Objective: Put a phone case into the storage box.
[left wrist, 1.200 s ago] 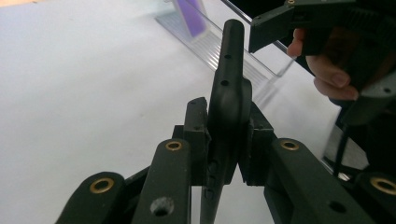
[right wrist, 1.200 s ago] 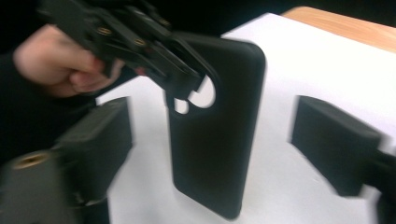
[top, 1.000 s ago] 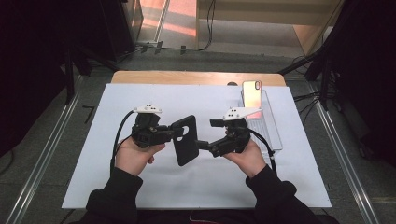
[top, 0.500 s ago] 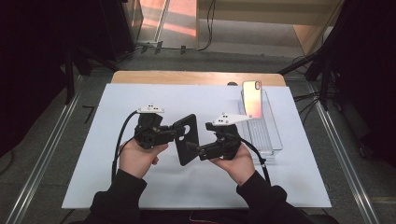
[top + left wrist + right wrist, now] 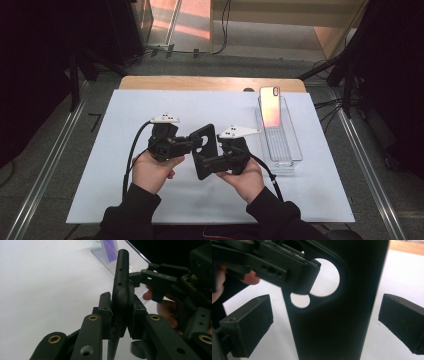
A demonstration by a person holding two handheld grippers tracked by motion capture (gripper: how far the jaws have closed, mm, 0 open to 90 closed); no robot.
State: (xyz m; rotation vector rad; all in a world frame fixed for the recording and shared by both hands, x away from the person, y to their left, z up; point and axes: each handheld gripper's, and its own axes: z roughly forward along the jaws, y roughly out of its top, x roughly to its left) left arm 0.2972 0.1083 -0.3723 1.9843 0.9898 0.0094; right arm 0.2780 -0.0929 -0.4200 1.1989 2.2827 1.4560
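Above the middle of the desk, held clear of the white surface: black phone case, between both hands. Left gripper clenched on the case near its camera cut-out, pads pressing both faces, as seen edge-on in the left gripper view. Right gripper released, jaws spread wide with a pad on either side of the case and daylight between pad and case on both sides; apparently straddling the lower half, ready to close. Probably held up like this so that both ends can be gripped at once, perhaps to flex or steady the case for fitting a phone. Toward the desk's far right corner, well apart from the hands: phone leaning upright at the far end of a clear tray, screen glowing pinkish, likely propped there for an easy pick-up. No brand, label or writing legible on the case, the phone or either gripper.
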